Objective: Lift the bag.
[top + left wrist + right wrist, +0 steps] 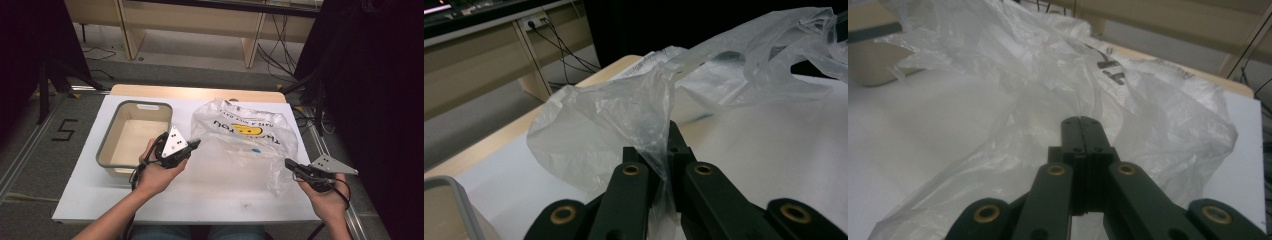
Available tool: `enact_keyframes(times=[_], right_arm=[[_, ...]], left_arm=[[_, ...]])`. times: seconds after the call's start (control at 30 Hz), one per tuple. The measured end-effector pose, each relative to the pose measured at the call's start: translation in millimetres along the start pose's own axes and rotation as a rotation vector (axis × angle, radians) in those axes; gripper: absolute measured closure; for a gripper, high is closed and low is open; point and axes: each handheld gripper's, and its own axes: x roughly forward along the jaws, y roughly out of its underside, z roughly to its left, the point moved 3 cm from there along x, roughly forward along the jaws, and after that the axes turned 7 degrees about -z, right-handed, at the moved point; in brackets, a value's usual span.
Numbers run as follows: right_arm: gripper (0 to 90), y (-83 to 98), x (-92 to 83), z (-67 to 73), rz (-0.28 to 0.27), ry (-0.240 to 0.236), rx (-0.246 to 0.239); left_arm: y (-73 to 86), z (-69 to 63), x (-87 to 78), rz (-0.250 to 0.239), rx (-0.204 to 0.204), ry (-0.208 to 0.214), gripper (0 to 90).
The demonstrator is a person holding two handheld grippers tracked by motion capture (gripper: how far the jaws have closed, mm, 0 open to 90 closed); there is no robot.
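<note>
On the left part of the white table (90, 195) stands a grey bin (134, 137) with a pale inside; its rim is just beside my left hand (156, 176). In that hand I hold my left gripper (195, 144), which points to the right, toward the plastic bag (250, 137). In the left gripper view the two black jaws are pressed together, and a thin fold of the clear plastic bag (619, 117) is pinched between them. The film rises from the jaws and spreads out like a small sail above the table (774, 150).

The bag lies in the middle and right part of the table, crumpled and half see-through. It has black letters, a yellow smiling face and a small blue mark on it. Its far edge is near the wooden strip at the back of the table.

On the right, my right hand (327, 200) holds my right gripper (289, 163), which points to the left and reaches the near right corner of the bag. In the right gripper view the jaws are closed tight on each other, and the plastic bag (1158, 100) lies around their tips. I cannot tell for sure from there how much film is caught between them.
</note>
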Motion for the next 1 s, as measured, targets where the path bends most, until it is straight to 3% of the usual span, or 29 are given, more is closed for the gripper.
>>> enact_keyframes(times=[0.4,1.0], right_arm=[[90.0,-23.8,1.0,1.9,-0.114,0.048,-0.01],[90.0,-51.4,-1.6,2.8,-0.23,0.099,-0.028]], left_arm=[[-27.7,7.3,-6.0,-0.101,0.015,-0.039,89.1],[-48.5,13.4,-11.6,-0.181,0.021,-0.071,89.1]])
